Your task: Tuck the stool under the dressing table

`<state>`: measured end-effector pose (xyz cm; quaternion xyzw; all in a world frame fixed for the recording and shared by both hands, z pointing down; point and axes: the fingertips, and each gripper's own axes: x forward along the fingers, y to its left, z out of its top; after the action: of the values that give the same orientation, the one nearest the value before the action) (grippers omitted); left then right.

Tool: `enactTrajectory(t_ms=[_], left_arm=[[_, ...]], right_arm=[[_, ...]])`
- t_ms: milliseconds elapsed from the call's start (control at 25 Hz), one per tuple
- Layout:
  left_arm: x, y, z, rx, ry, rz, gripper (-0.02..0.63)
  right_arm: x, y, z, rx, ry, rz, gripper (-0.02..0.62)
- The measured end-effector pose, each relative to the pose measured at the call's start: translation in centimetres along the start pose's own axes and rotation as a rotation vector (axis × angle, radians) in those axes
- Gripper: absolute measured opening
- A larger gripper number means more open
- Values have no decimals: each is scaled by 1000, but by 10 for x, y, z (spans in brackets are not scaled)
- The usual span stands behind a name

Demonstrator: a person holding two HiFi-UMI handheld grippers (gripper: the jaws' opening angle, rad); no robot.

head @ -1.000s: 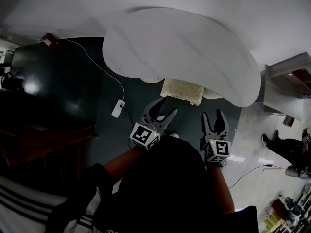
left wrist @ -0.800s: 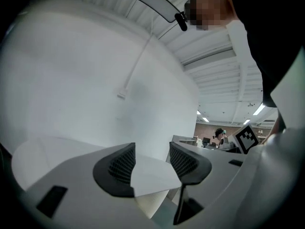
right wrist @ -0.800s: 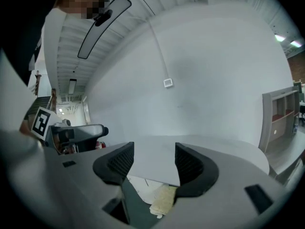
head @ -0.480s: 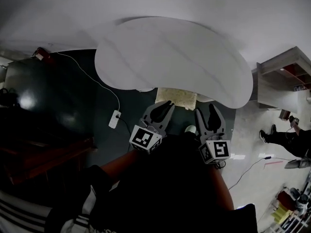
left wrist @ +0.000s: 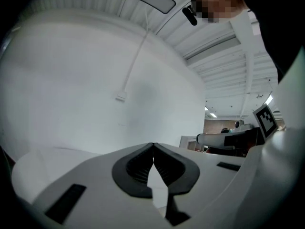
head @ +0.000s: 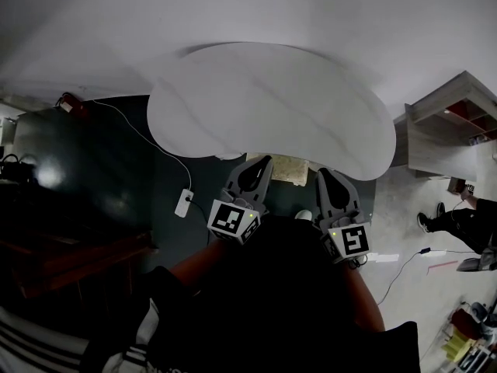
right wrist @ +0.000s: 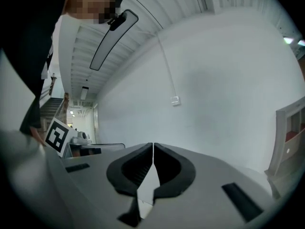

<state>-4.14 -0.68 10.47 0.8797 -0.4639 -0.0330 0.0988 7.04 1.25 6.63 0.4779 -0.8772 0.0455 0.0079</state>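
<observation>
The dressing table (head: 272, 107) has a white, curved top and stands against the wall. From under its near edge a strip of the stool's cream cushion (head: 286, 169) shows; the rest is hidden by the top. My left gripper (head: 265, 160) is just left of that strip and my right gripper (head: 321, 172) just right of it, both held above the stool at the table's near edge. Both jaws have just been closing and now stand shut with nothing between them, as the left gripper (left wrist: 153, 144) and the right gripper (right wrist: 153, 144) show against the white wall.
A white power strip (head: 184, 203) with its cable lies on the dark carpet at the left. Dark furniture (head: 70, 239) fills the near left. A wooden shelf unit (head: 443, 134) stands right of the table. A person's legs (head: 466, 224) and cables are on the floor at far right.
Both grippers rose toward the table's near edge and went from open to shut, empty. Less of the stool's cushion shows under the table top than before.
</observation>
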Motion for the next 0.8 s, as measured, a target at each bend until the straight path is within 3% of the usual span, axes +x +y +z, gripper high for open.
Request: enactTrajectory(t_ms=[360, 800], left_arm=[[1, 1, 15, 66, -20, 7, 17], [-34, 28, 25, 107, -61, 52, 17]], right_arm=[[11, -1, 24, -88, -70, -29, 37], [34, 32, 20, -69, -85, -31, 37]])
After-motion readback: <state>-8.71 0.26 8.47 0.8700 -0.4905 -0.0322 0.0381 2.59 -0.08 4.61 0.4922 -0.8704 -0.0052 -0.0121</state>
